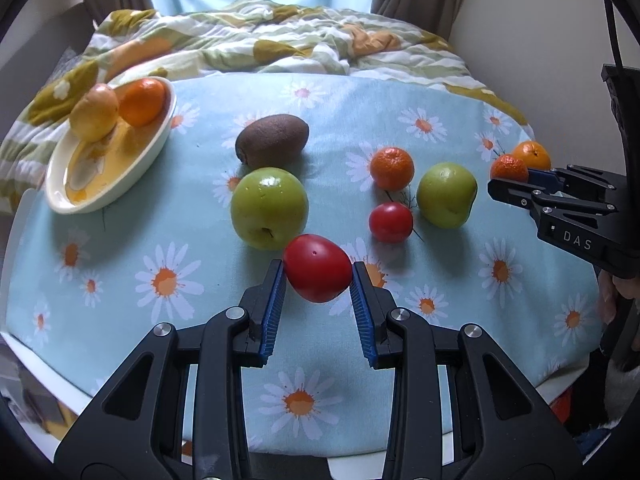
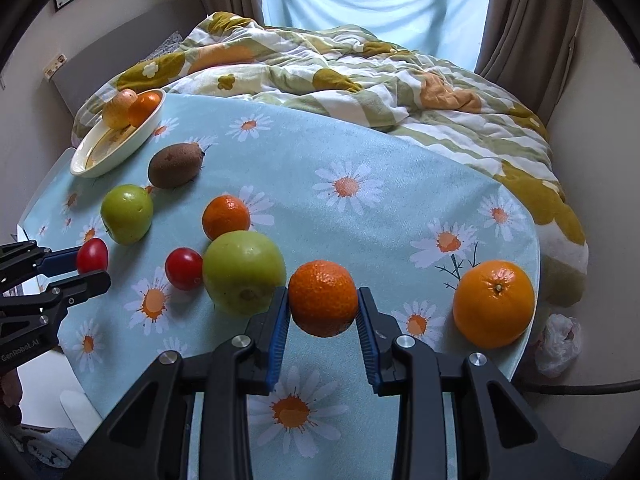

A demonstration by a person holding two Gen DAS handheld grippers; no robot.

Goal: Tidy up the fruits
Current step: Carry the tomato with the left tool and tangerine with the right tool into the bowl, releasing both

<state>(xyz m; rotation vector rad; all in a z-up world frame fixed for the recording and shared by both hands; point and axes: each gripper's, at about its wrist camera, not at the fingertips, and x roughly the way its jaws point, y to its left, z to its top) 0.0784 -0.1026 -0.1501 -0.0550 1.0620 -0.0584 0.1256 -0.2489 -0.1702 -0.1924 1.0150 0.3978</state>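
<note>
My left gripper (image 1: 319, 278) is shut on a red tomato (image 1: 317, 267), held just above the daisy tablecloth; it also shows in the right wrist view (image 2: 92, 255). My right gripper (image 2: 323, 307) is shut on a mandarin (image 2: 323, 297), seen in the left wrist view (image 1: 509, 168). A white oval dish (image 1: 64, 196) at the far left holds a yellow-brown fruit (image 1: 94, 113) and an orange (image 1: 142, 101). Loose on the cloth lie a kiwi (image 1: 272, 140), two green apples (image 1: 269, 207) (image 1: 447, 194), a mandarin (image 1: 391, 168) and a small tomato (image 1: 390, 222).
A large orange (image 2: 493, 303) sits near the table's right edge. A rumpled quilt (image 2: 360, 72) lies behind the table. A crumpled white bag (image 2: 558, 344) is on the floor at the right. Curtains and a window are at the back.
</note>
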